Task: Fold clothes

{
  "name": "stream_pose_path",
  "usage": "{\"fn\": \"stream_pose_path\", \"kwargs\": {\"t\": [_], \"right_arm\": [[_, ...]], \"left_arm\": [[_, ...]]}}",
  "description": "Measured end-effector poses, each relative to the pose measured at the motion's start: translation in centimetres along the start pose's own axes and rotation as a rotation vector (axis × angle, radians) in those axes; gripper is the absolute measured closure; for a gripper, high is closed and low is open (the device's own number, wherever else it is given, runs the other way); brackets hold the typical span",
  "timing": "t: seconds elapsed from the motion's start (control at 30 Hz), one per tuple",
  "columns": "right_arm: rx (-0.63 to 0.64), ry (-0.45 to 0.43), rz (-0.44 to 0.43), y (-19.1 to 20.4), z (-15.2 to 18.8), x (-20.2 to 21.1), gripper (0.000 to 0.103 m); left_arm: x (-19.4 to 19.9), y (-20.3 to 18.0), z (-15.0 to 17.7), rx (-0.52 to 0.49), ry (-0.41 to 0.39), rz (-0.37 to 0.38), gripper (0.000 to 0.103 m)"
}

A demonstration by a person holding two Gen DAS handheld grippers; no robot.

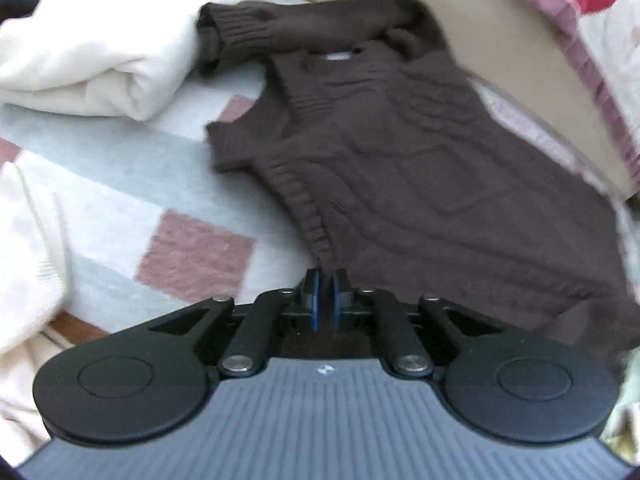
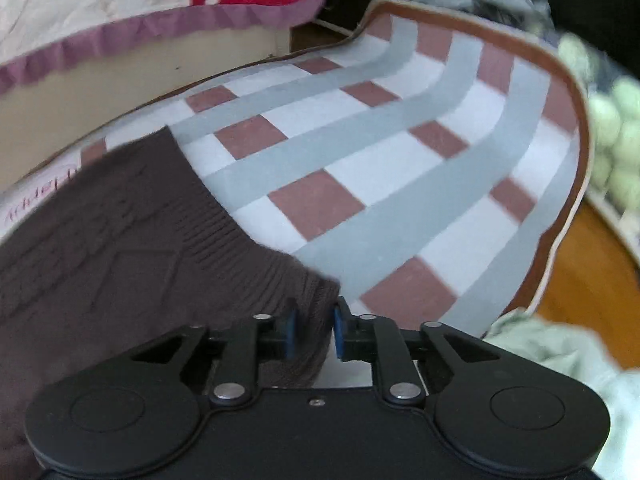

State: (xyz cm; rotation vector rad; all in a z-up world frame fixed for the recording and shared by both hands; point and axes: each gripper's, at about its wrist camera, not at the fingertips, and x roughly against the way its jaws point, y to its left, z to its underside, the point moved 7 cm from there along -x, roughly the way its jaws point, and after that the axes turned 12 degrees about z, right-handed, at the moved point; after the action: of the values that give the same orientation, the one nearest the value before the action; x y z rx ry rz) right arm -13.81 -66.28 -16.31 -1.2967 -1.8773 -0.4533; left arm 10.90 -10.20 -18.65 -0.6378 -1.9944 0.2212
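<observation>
We could read no brand anywhere: the small pale label [image 1: 338,56] inside the neck of the brown sweater [image 1: 420,184] was too blurred, and the pink script [image 2: 38,196] at the edge of the checked blanket [image 2: 360,168] just beyond the sweater could not be made out.

The sweater was a dark brown cable knit with ribbed cuffs and hem, and it lay spread flat on the blanket, one sleeve [image 1: 256,28] bent across above its neck toward the white folded cloth [image 1: 100,60] beside it.

Our left gripper [image 1: 325,296] had its blue pads nearly pressed together, pinching a ribbed edge of the sweater. Our right gripper [image 2: 314,330] sat at the sweater's ribbed hem corner, its jaws a little apart with a fold of knit bunched between them.
</observation>
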Motion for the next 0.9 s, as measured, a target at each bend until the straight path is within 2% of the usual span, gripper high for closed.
{"fn": "stream_pose_path", "kwargs": {"t": [0.07,0.27,0.37,0.47,0.53,0.6,0.67,0.73,0.9], "right_arm": [[0.043,-0.055,-0.092,2.4,-0.5,1.7,0.074],[0.173,-0.219,-0.368,9.7,-1.9,7.2,0.071],[0.374,-0.254,-0.587,18.8,-1.4,12.4,0.071],[0.587,-0.283,-0.812,27.9,-0.4,18.0,0.068],[0.748,-0.31,-0.927,33.4,0.5,21.6,0.058],[0.93,-0.375,-0.966,38.0,2.0,24.2,0.051],[1.09,-0.438,-0.979,42.2,3.7,26.4,0.05],[1.203,-0.456,-0.979,45.9,5.4,27.1,0.05],[1.382,-0.486,-0.976,53.3,9.4,27.1,0.05]], "left_arm": [[0.7,0.0,-0.6,-0.054,-0.027,-0.017,0.06],[2.3,0.4,-6.1,-0.153,-0.028,-0.012,0.06],[2.0,0.8,-9.7,-0.205,-0.068,-0.008,0.06],[0.7,2.0,-12.8,-0.191,-0.08,-0.023,0.058],[-0.5,3.1,-14.5,-0.167,-0.077,-0.054,0.058],[-1.2,4.1,-15.6,-0.167,-0.114,-0.104,0.057],[-1.7,5.0,-16.5,-0.186,-0.166,-0.148,0.053],[-2.2,6.0,-17.1,-0.181,-0.207,-0.166,0.047],[-2.7,8.1,-17.8,-0.057,-0.272,-0.087,0.042]]}}
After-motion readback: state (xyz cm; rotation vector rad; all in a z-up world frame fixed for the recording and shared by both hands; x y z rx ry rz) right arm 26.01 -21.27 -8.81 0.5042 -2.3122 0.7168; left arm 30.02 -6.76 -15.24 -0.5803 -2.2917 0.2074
